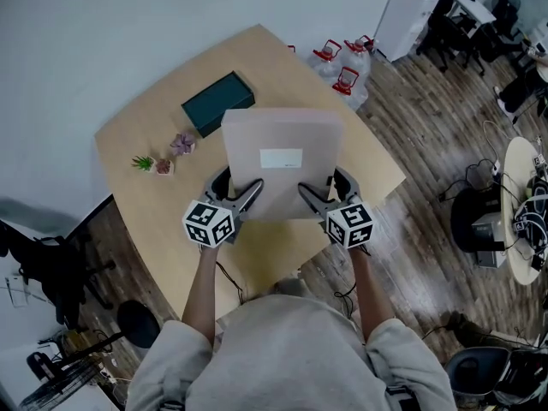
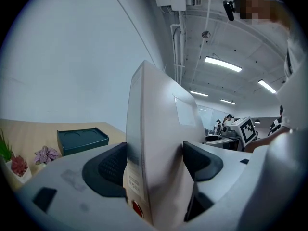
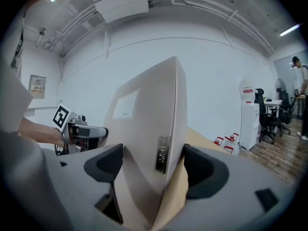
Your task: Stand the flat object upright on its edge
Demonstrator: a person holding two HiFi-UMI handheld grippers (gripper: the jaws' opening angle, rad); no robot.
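Two grips, one item: flat beige box (image 1: pixel 281 161) over the table (image 1: pixel 152 199), lower corners pinched by the fingers of my left gripper (image 1: pixel 248 197) and right gripper (image 1: pixel 310 197), broad face rising from both alike, gripped edge lowest, which I judge the one to seat.

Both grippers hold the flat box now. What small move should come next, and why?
Probably lower the flat box toward the table, both grippers clamped. The left gripper and right gripper grip its near edge, and it seems tilted up, above the wood.
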